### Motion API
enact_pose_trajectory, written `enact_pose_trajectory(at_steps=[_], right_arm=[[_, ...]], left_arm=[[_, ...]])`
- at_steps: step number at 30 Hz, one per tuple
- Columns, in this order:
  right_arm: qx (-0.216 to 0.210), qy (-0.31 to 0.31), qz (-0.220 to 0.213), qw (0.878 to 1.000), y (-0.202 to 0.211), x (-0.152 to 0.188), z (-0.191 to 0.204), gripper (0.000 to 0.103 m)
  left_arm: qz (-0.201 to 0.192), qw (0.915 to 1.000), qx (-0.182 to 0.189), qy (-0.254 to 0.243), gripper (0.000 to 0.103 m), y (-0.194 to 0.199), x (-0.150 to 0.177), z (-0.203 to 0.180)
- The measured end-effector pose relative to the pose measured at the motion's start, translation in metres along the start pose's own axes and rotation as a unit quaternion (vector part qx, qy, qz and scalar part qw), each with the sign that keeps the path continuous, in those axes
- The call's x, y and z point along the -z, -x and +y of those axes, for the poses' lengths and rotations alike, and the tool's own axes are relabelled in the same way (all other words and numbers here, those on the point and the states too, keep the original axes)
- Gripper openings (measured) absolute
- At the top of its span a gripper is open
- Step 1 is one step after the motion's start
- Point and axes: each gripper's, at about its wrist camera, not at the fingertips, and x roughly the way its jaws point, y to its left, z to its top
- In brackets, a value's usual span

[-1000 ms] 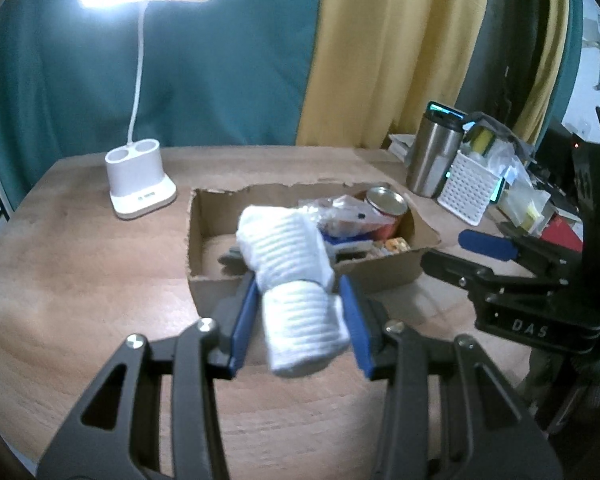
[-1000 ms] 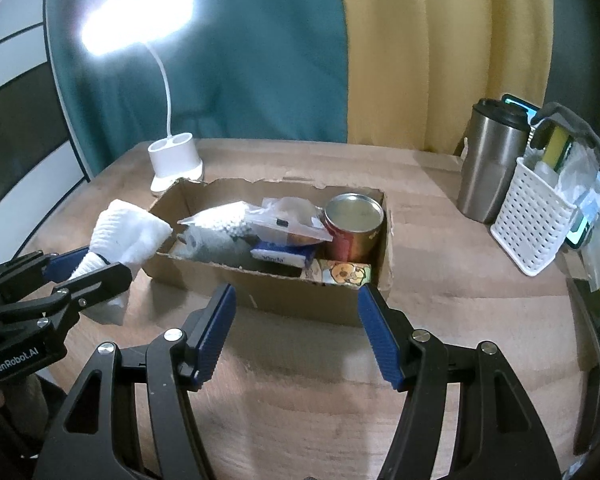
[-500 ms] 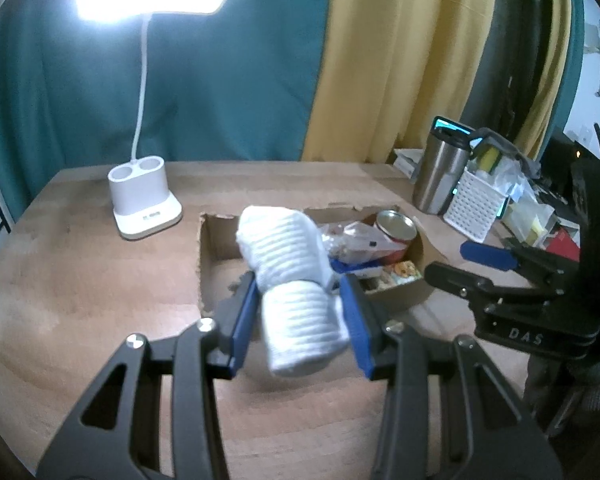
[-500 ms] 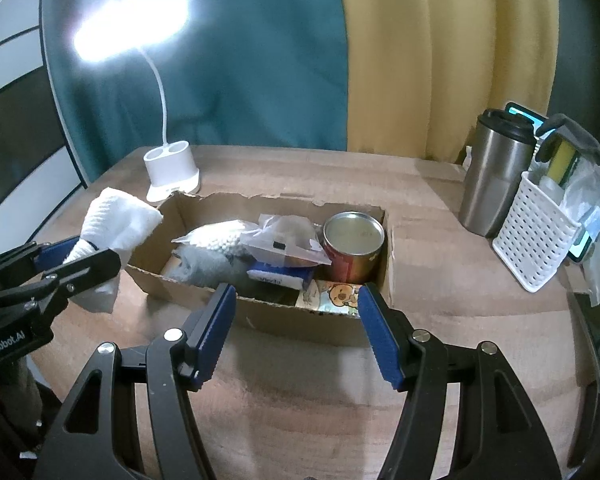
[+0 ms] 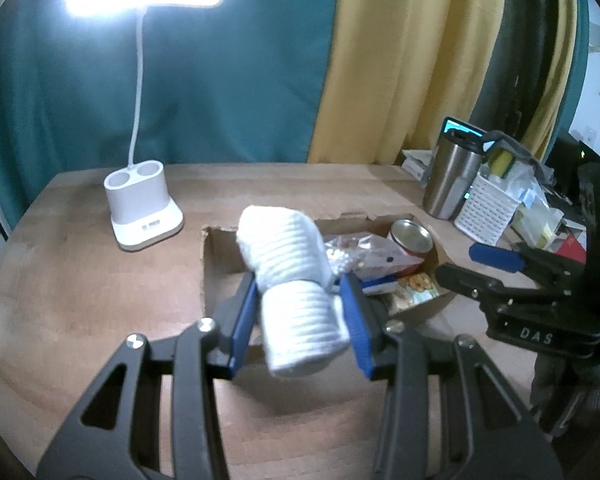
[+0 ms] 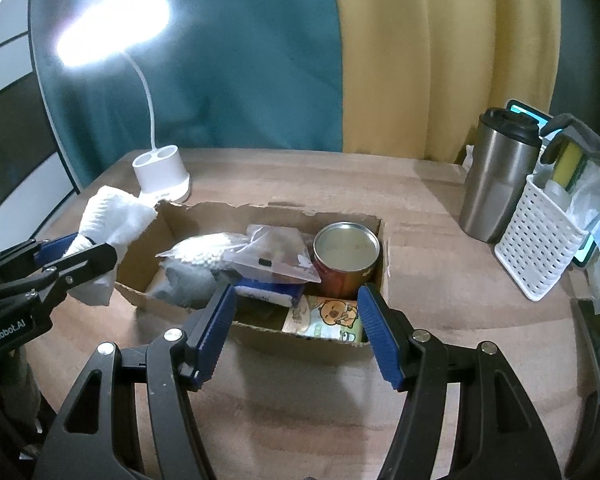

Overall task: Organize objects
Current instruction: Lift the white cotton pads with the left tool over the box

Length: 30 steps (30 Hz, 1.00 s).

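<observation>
My left gripper point(image 5: 300, 312) is shut on a rolled white towel point(image 5: 288, 272) and holds it in the air above the left end of an open cardboard box point(image 5: 216, 264). In the right wrist view the towel point(image 6: 108, 220) hangs at the box's left end point(image 6: 172, 232). The box holds a red can point(image 6: 346, 260), a bag of white beads point(image 6: 204, 256), a clear plastic bag point(image 6: 276, 252), a blue-and-white packet point(image 6: 268, 294) and a cartoon-printed packet point(image 6: 328, 318). My right gripper point(image 6: 296, 332) is open and empty, in front of the box's near wall.
A lit white desk lamp with a cup-holder base point(image 5: 142, 212) stands at the back left of the wooden table point(image 5: 60, 288). A steel tumbler point(image 6: 496, 184) and a white perforated basket point(image 6: 540, 244) of clutter stand at the right. Curtains hang behind.
My left gripper has risen with the towel, so the box looks farther and lower. The right gripper has drawn back slightly and stays open.
</observation>
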Motion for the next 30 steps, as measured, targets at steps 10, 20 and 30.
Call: enact_pose_trajectory(at_steps=[10,20,30], right_arm=[[0.001,-0.002,0.001,1.0,-0.008,-0.008,-0.006,0.067],[-0.002,0.003,0.005,1.0,-0.017,-0.012,-0.006,0.067],[-0.004,0.004,0.004,1.0,-0.023,-0.016,-0.007,0.067]], left_arm=[[0.001,1.0,-0.002,0.001,0.043,-0.014,-0.008,0.002],[0.009,0.9999,-0.006,0.004,0.043,-0.03,-0.013,0.011],[0.018,0.9997,-0.01,0.011,0.043,-0.044,-0.014,0.019]])
